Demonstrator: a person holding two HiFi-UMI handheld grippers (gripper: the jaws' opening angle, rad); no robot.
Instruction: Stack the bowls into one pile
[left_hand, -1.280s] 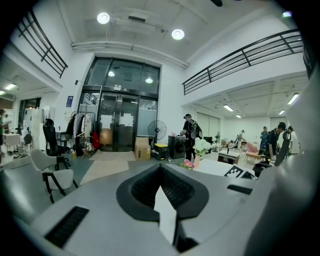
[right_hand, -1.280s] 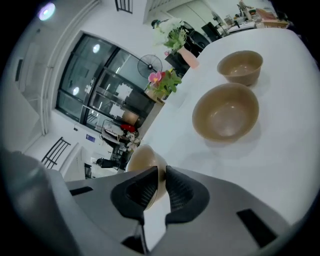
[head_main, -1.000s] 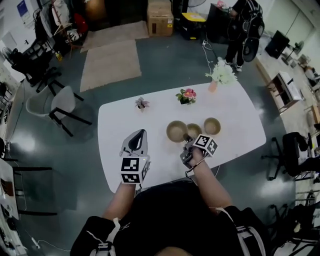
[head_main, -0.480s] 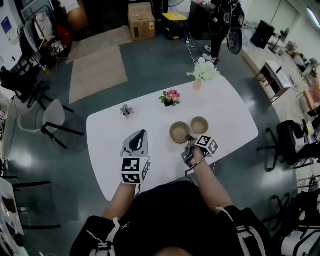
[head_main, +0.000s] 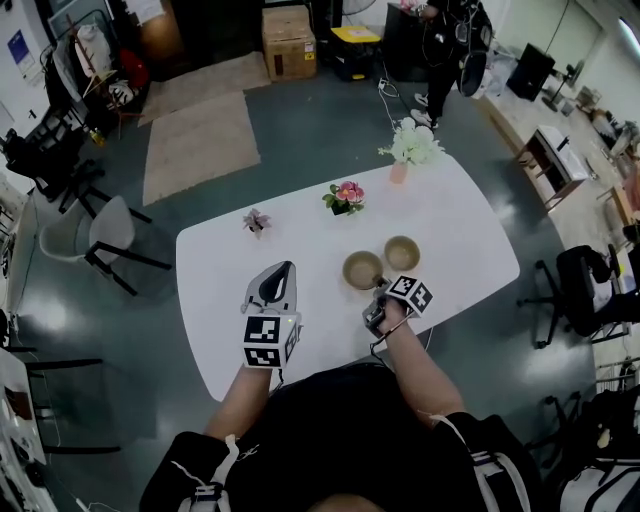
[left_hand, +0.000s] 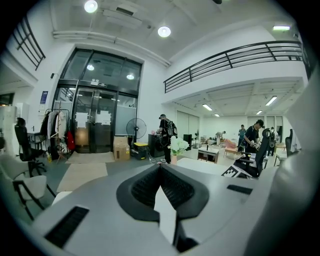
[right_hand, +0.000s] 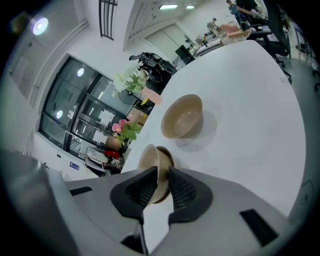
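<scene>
Right tongs (right_hand: 161, 171) clamp the rim of the near bowl (right_hand: 151, 156). The second bowl (right_hand: 182, 116) lies just beyond, to their right. Left tongs (left_hand: 160, 167), closed and empty, are farther off.

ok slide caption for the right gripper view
Right gripper grips tan round bowl at rim; second tan bowl beyond on white table

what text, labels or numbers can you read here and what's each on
Nothing is readable.
Blue wall sign: too small to read.
Papers on the glass door: blurred.
Marker cubes: square patterns, no letters.
</scene>
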